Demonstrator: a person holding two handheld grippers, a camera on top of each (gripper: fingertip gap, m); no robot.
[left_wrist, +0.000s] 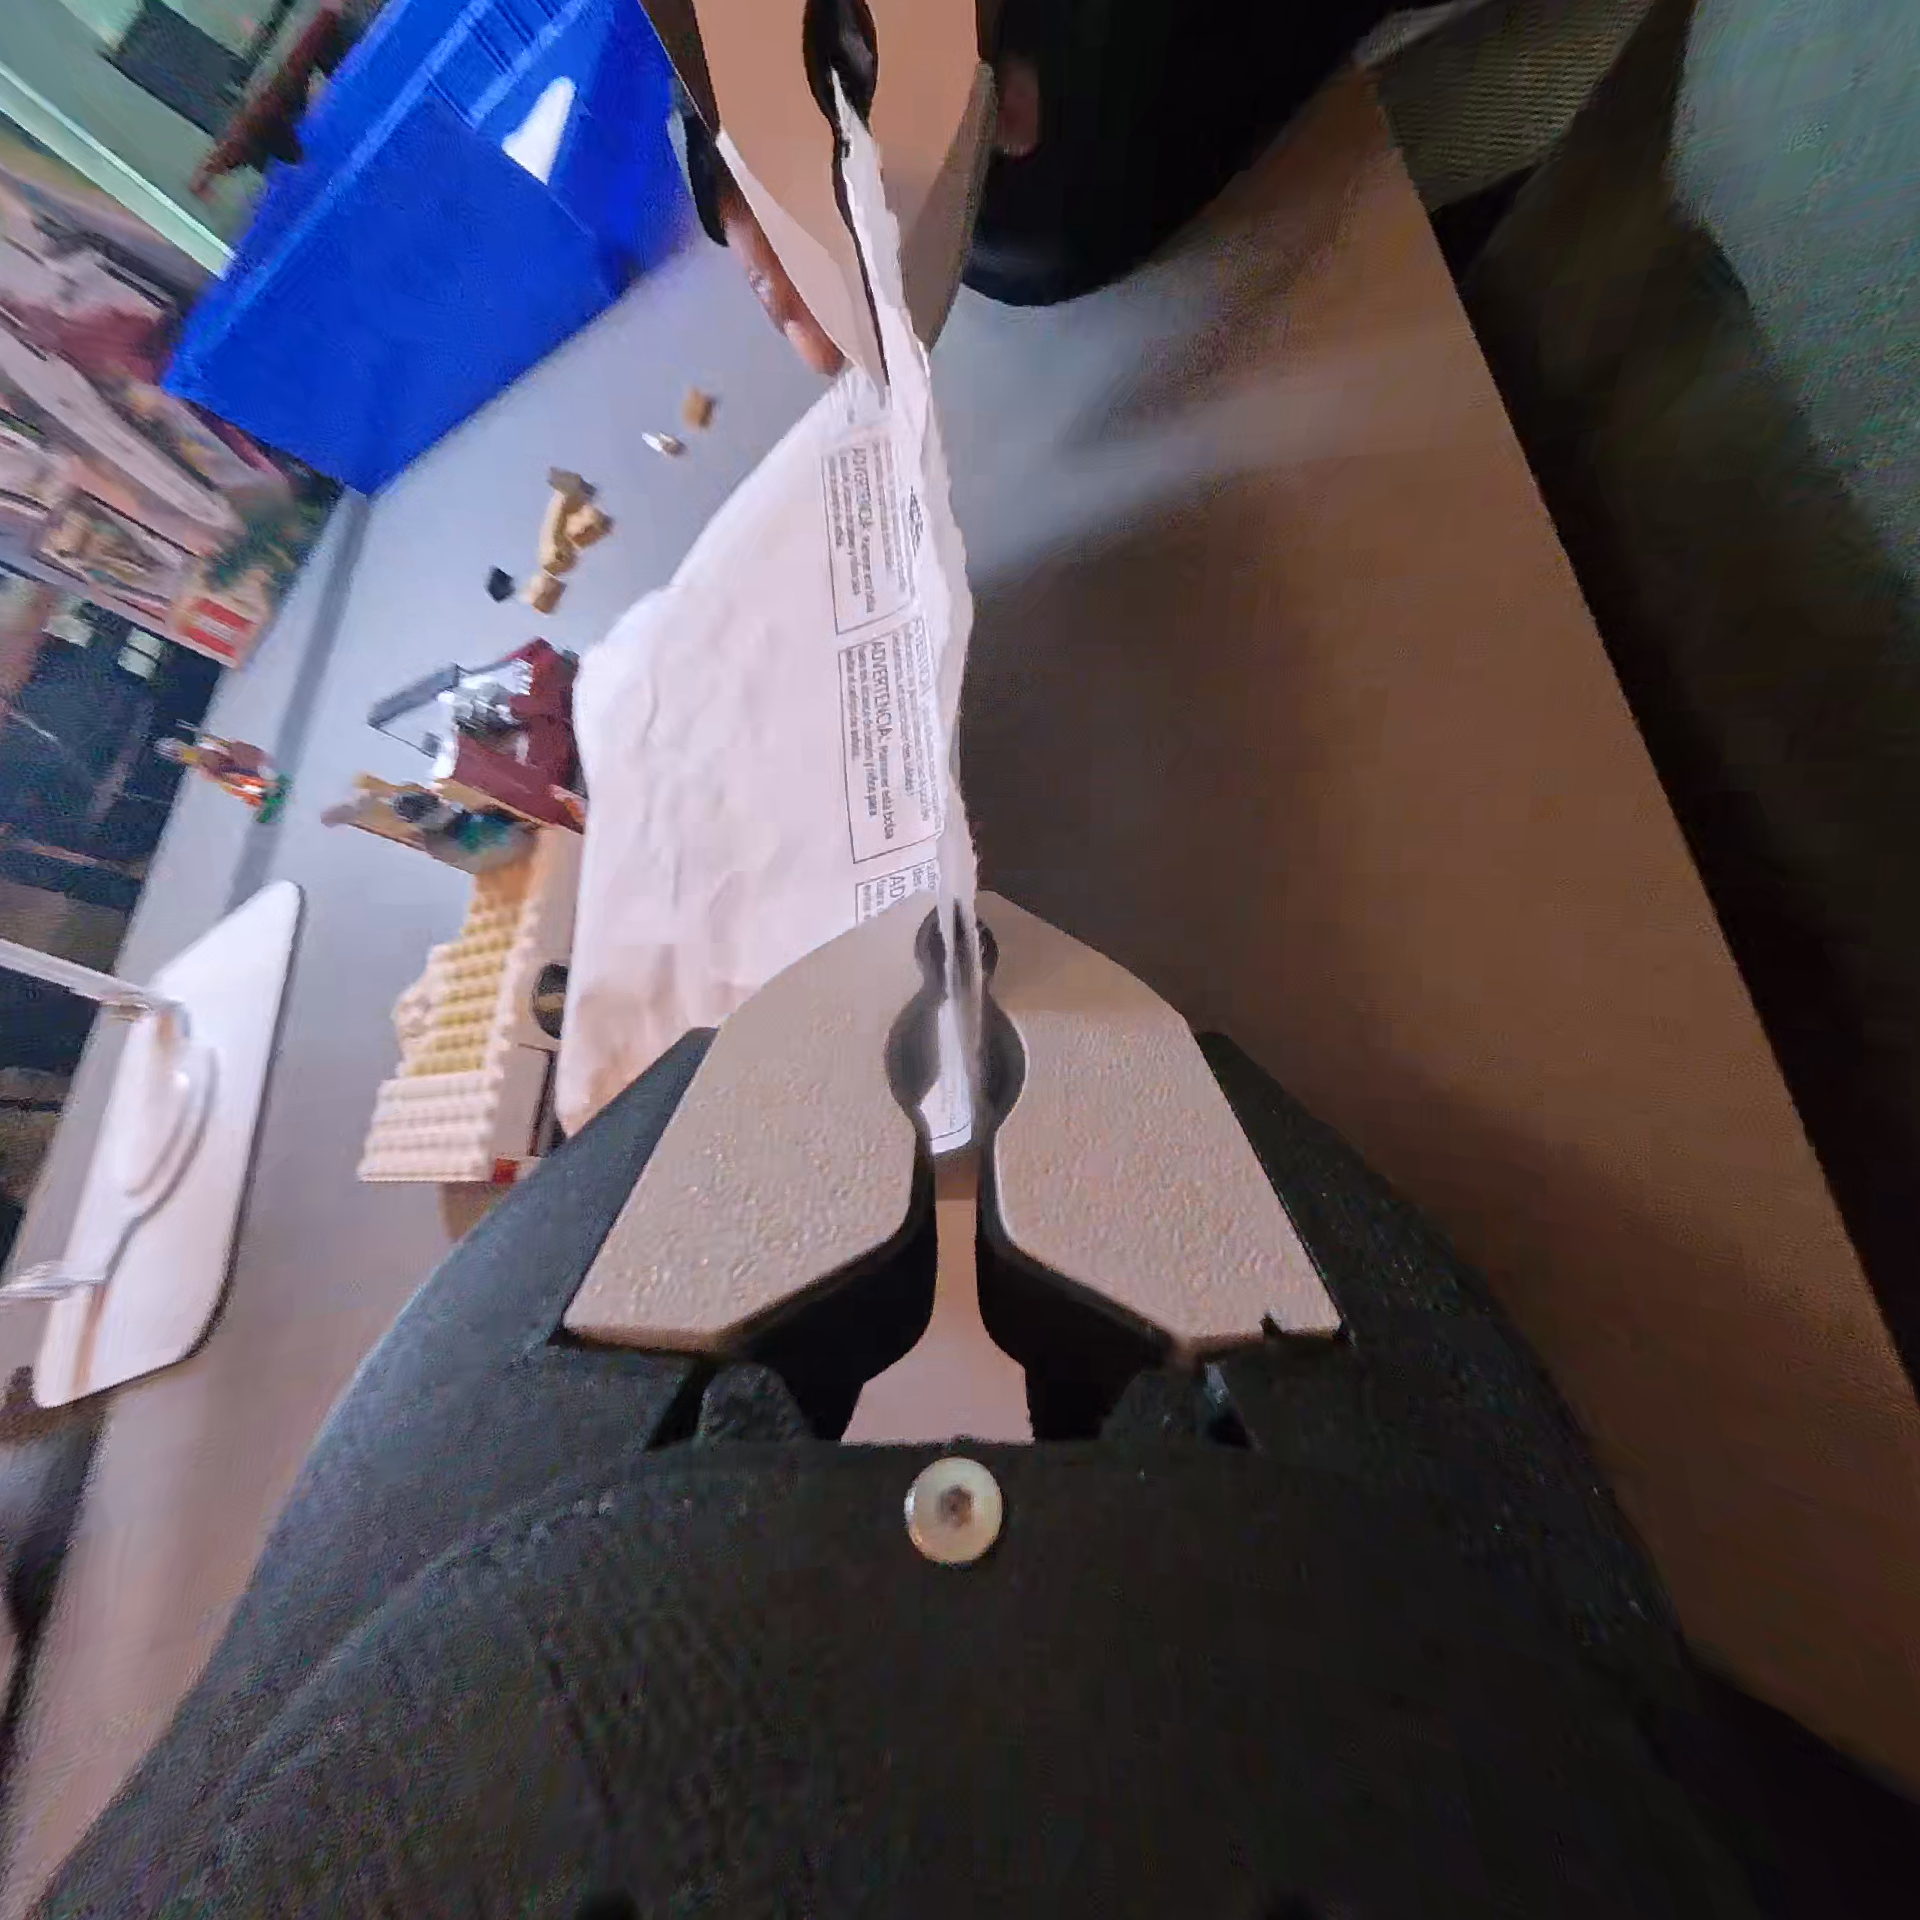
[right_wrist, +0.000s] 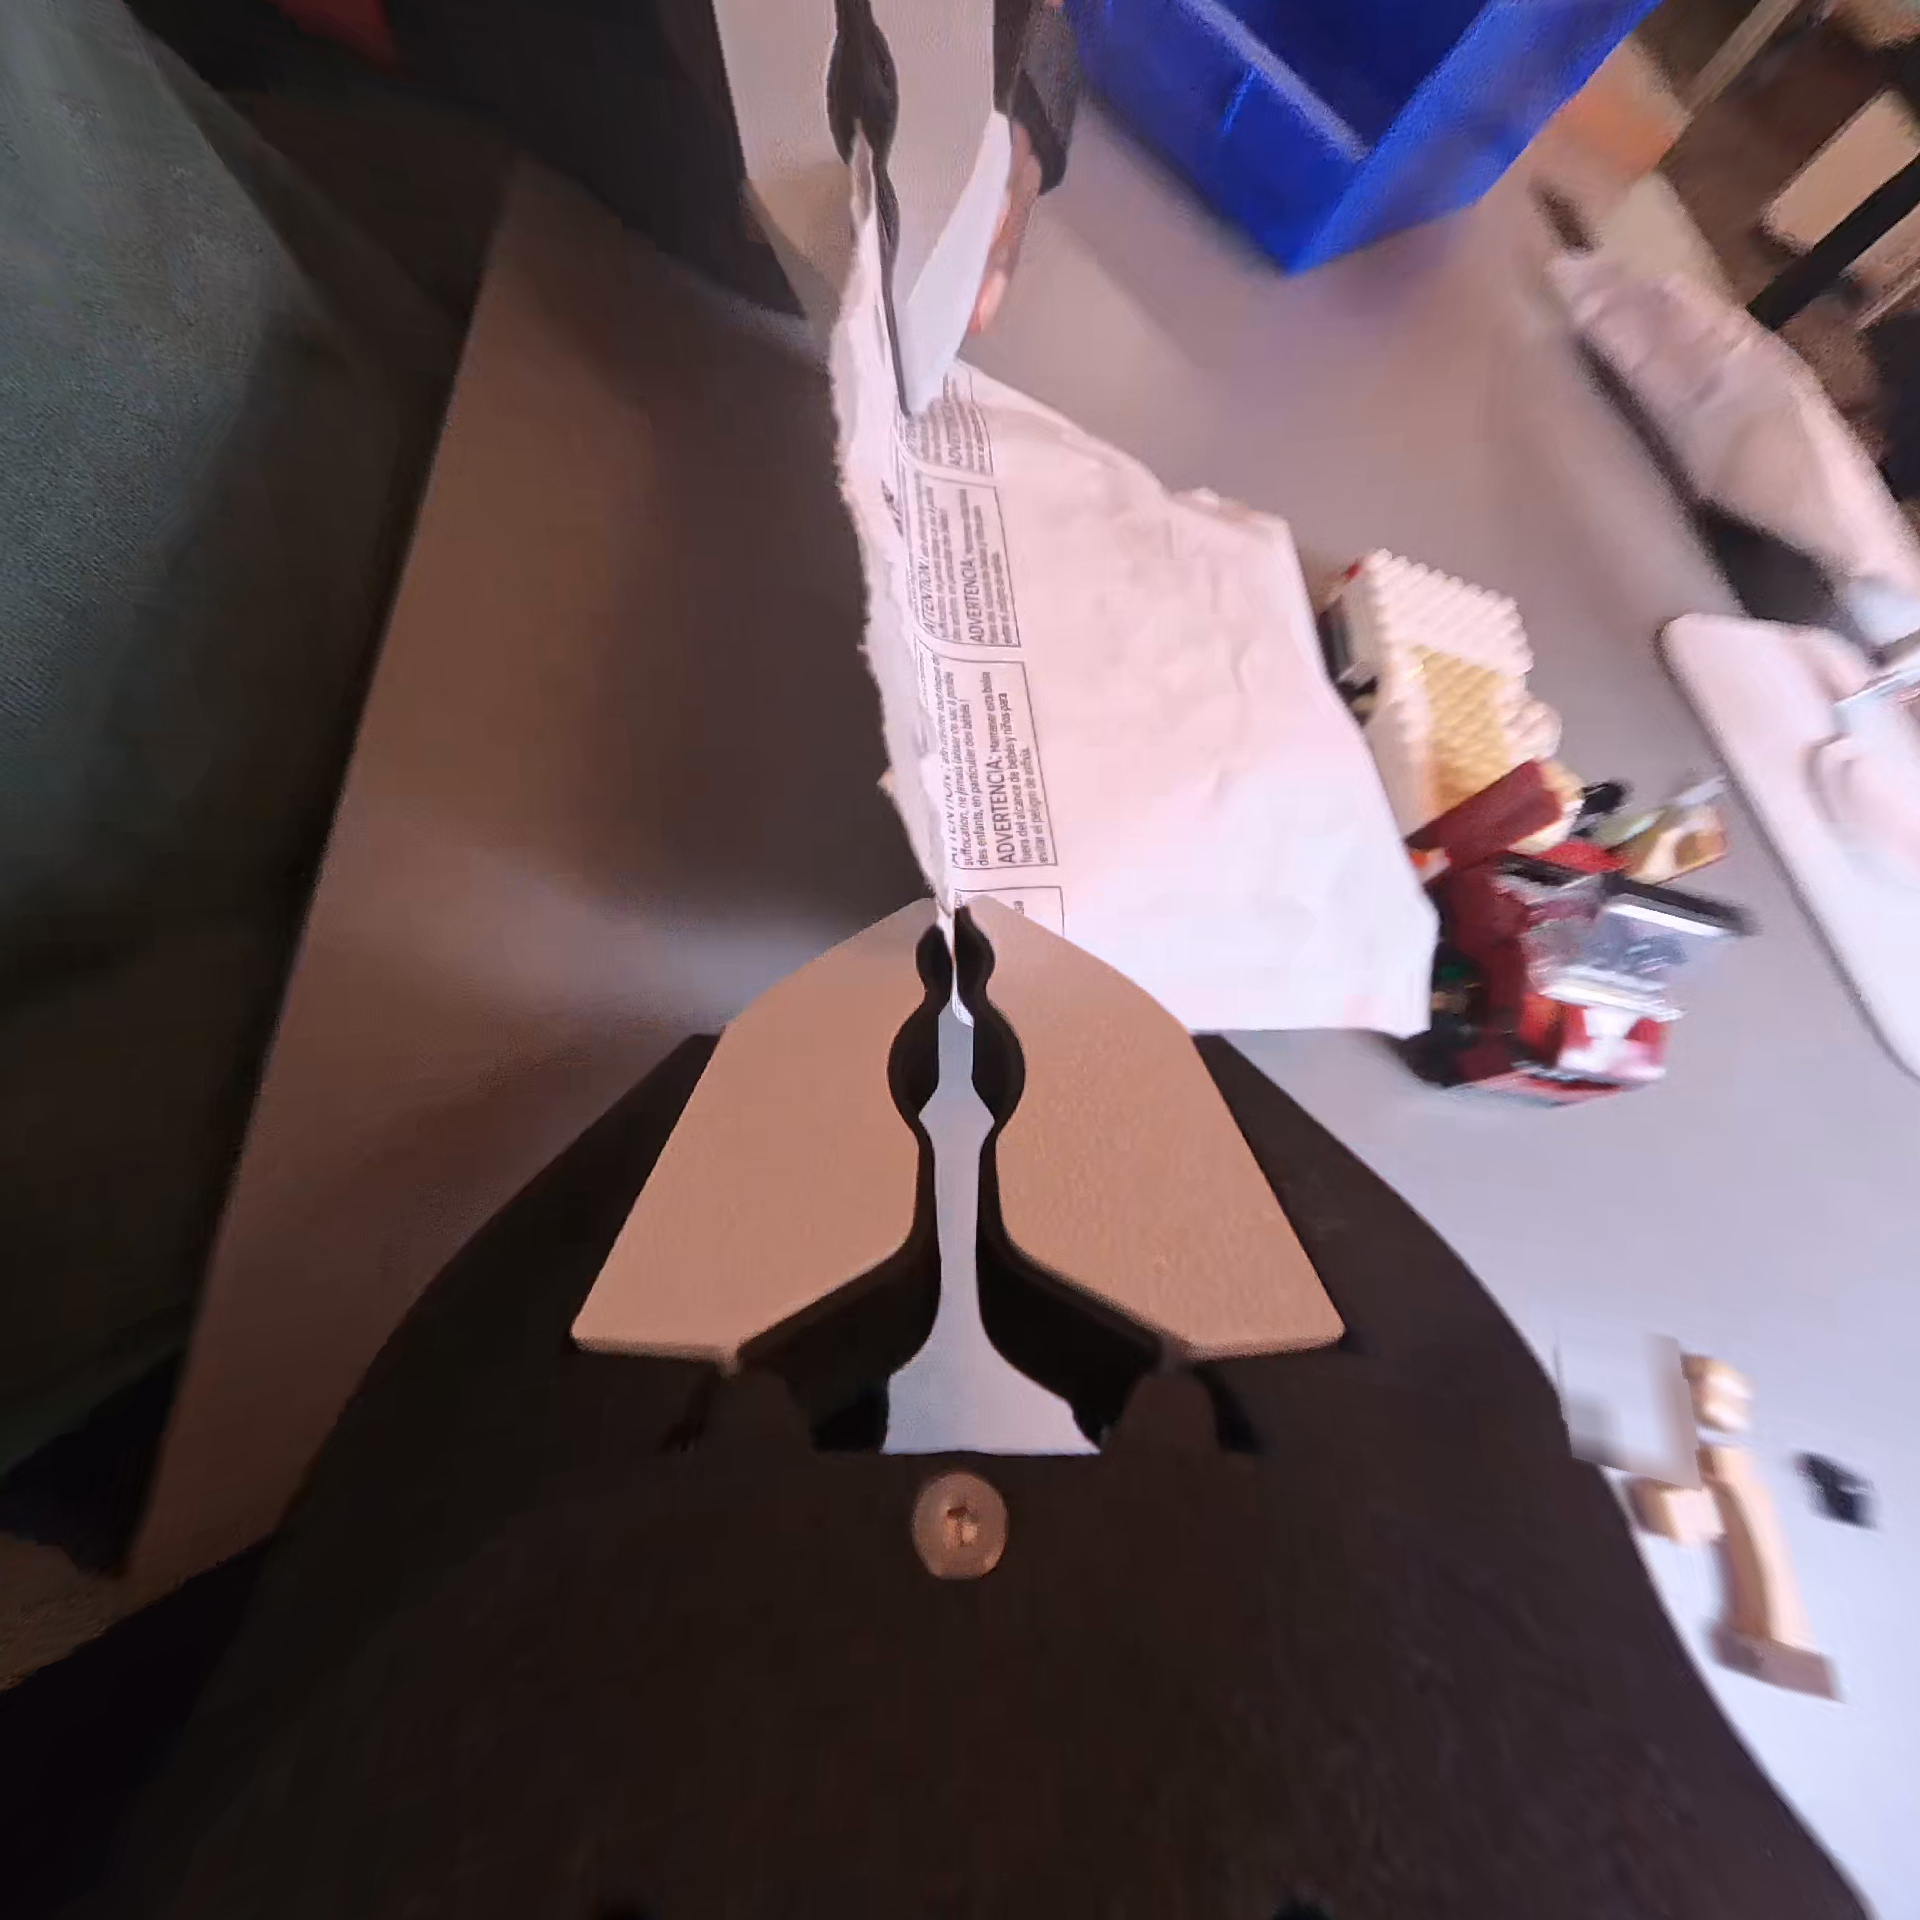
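LEFT: my left gripper tilts sideways, clamped on the white paper bag's edge.
RIGHT: my right gripper faces it, pinching the opposite end.

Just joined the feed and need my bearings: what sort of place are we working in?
Probably a home or hobby room: a table with a part-built toy brick model and loose bricks, a blue bin, and a white paper bag.

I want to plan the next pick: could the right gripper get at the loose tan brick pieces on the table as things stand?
Probably not yet: the right gripper is shut on the white paper bag, as is the left gripper. The tan brick pieces lie unobstructed beside it.
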